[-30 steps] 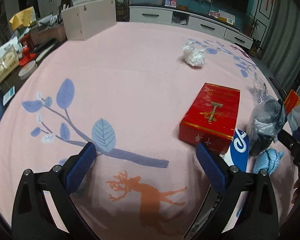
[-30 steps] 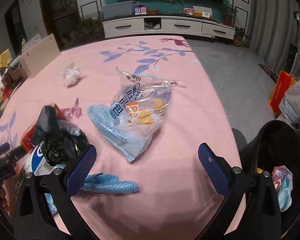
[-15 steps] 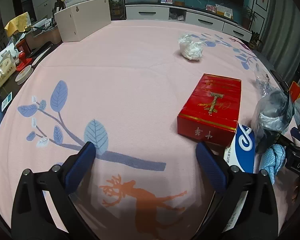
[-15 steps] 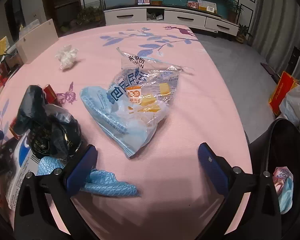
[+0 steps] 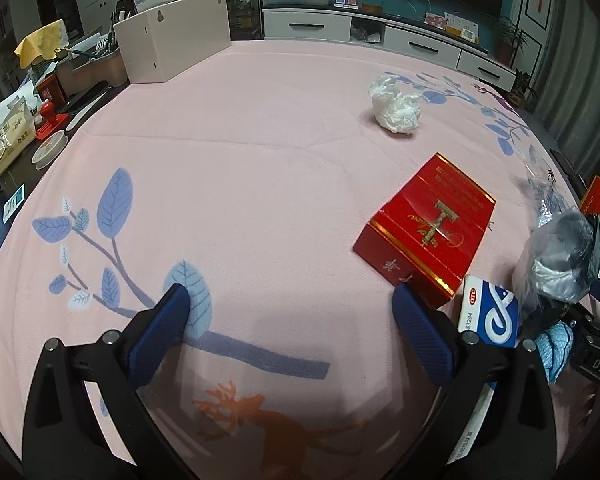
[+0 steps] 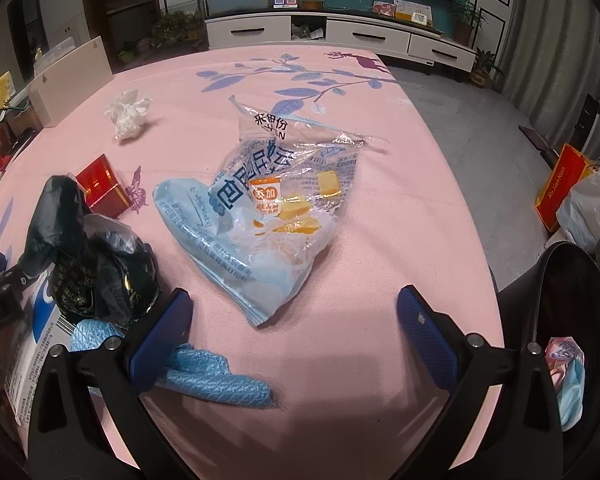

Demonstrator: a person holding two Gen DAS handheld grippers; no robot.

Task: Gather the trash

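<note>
Change: since 1 s ago both wrist views have pushed fwd over the table; the bread bag sits larger and more central in the right view, the red box has swung to an angle in the left view.
Left gripper [image 5: 288, 320]: jaws spread wide, nothing held, pads over bare pink cloth [image 5: 260, 152] near the printed blue branch.
Right gripper [image 6: 292, 320]: jaws spread wide, nothing held; near tip of the bread bag lies between the pads, not touched.
Bread bag [image 6: 276, 216]: clear/blue plastic, crumpled, yellow scraps inside, centre of right view.
Blue cloth [image 6: 216, 380]: knit, lying flat, partly under the left pad of the right gripper.
Black bag [image 6: 96, 264]: crumpled black/clear plastic, left of the bread bag, resting against the blue cloth's far end.
Med box [image 5: 488, 316]: white/blue, just near-right of the red box, partly behind the left gripper's right finger.
Red box [image 5: 428, 228]: flat on the cloth, right of centre in left view, corner toward the gripper.
Tissue wad [image 5: 396, 108]: white, far side, well apart from the rest.
Bin [image 6: 560, 304]: black, off the table's right edge, wrappers inside.
Beige box [image 5: 172, 48]: far left table edge.
</note>
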